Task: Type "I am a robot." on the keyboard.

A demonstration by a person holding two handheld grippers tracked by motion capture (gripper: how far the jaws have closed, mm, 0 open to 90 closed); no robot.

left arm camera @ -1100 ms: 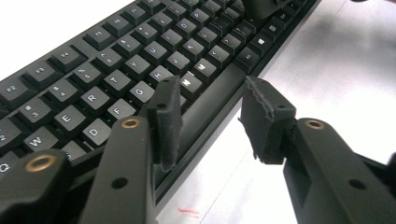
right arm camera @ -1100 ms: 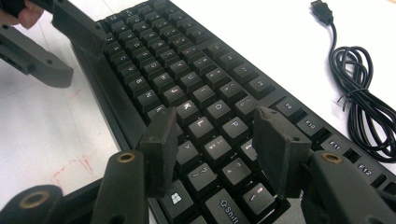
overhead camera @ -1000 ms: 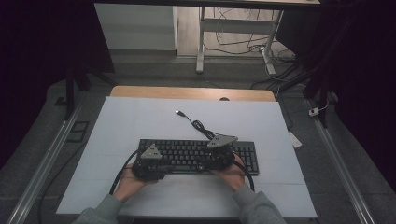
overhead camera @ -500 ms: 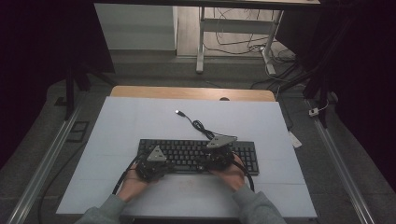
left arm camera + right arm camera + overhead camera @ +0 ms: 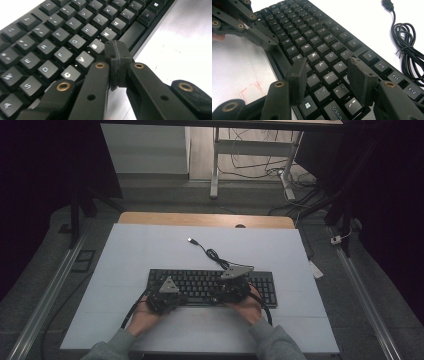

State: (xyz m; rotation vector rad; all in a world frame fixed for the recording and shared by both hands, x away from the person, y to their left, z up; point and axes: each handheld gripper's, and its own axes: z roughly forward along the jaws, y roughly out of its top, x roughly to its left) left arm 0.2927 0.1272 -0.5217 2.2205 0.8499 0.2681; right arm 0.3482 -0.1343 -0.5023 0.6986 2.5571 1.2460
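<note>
A black keyboard (image 5: 210,281) lies on the white table mat, its coiled USB cable (image 5: 214,255) trailing away behind it. My left gripper (image 5: 175,298) is at the keyboard's near edge. In the left gripper view the left gripper (image 5: 117,53) is shut, pads pressed together with nothing between them, tips by the B and N keys (image 5: 101,41) above the space bar. My right gripper (image 5: 227,292) hovers over the keyboard's right half. In the right gripper view the right gripper (image 5: 327,68) stands open above the keys (image 5: 322,67) around L and P, holding nothing. The left gripper (image 5: 265,36) also appears there, at upper left.
The white mat (image 5: 150,245) has free room left, right and behind the keyboard. The cable coil (image 5: 409,50) lies just past the function keys. Faint red marks (image 5: 249,92) show on the table in front of the keyboard. A wooden table edge (image 5: 200,219) lies at the back.
The left gripper has edged slightly to the right along the keyboard's near edge. The right gripper has stayed where it was.
</note>
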